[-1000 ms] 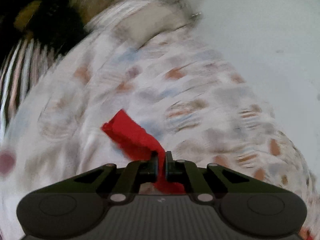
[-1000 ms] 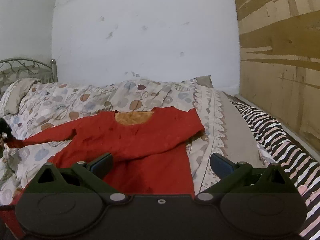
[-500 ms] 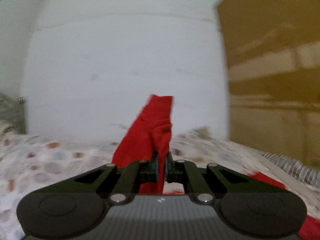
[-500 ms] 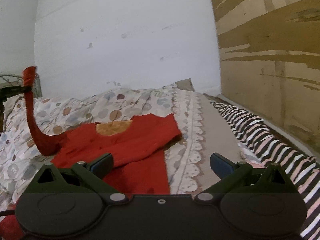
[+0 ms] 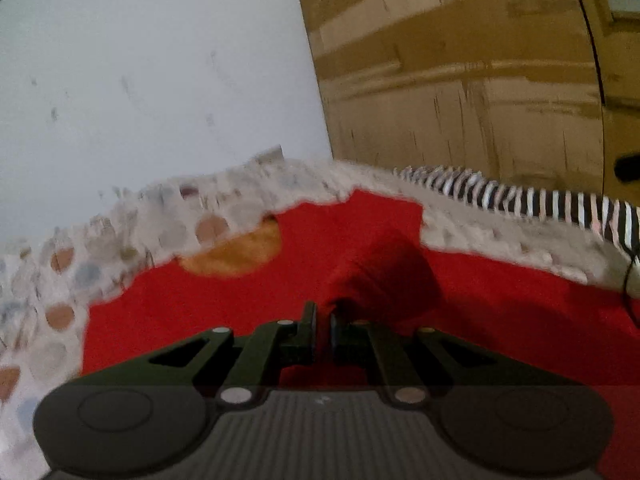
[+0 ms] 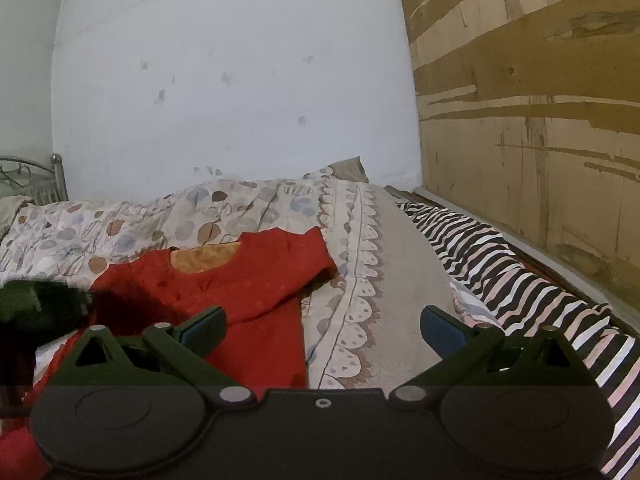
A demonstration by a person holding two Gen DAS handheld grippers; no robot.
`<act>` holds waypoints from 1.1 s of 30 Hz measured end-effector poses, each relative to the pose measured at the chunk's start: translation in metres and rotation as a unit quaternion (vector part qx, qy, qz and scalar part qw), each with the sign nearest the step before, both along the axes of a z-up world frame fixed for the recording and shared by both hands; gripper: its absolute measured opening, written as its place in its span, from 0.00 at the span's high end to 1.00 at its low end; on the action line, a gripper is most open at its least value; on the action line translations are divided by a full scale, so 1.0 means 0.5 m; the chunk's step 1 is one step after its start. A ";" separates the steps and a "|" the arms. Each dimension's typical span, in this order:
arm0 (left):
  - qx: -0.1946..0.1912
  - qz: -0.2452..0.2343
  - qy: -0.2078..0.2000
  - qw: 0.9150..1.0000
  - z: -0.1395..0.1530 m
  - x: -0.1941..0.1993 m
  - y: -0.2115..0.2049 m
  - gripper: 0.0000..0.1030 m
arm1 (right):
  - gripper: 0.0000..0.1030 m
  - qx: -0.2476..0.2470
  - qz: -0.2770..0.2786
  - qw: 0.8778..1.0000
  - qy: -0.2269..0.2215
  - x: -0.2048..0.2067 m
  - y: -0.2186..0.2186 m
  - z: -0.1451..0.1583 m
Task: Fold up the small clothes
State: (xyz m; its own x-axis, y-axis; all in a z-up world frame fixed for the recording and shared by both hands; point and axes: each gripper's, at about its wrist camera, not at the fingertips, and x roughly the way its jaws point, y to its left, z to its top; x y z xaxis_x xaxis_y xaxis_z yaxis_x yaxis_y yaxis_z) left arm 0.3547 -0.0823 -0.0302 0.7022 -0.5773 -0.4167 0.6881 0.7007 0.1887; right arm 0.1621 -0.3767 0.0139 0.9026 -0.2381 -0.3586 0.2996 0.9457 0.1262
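The left hand-held gripper (image 5: 322, 314) apparently pinched a sleeve of the red long-sleeved cloth top (image 6: 256, 276) on the patterned bed quilt (image 6: 120, 220), while the right hand-held gripper (image 6: 322, 326) hung spread.

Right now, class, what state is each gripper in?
Left gripper: shut on the red sleeve of the red top.
Right gripper: open, holding nothing.

Matt red cloth garment (image 6: 256, 280); scuffed wood panel (image 6: 540, 120); metal bedframe (image 6: 56, 176).
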 end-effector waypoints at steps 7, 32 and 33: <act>-0.009 0.019 0.069 0.997 -0.027 -0.007 0.032 0.37 | 0.00 -0.011 0.031 0.999 0.020 0.034 0.003 -0.002; 0.138 0.257 -0.022 0.956 -0.069 0.234 0.218 0.01 | 0.28 0.046 0.241 0.950 0.193 0.367 0.134 -0.090; 0.138 0.258 -0.026 0.956 -0.072 0.250 0.213 0.01 | 0.29 0.049 0.235 0.951 0.195 0.367 0.132 -0.096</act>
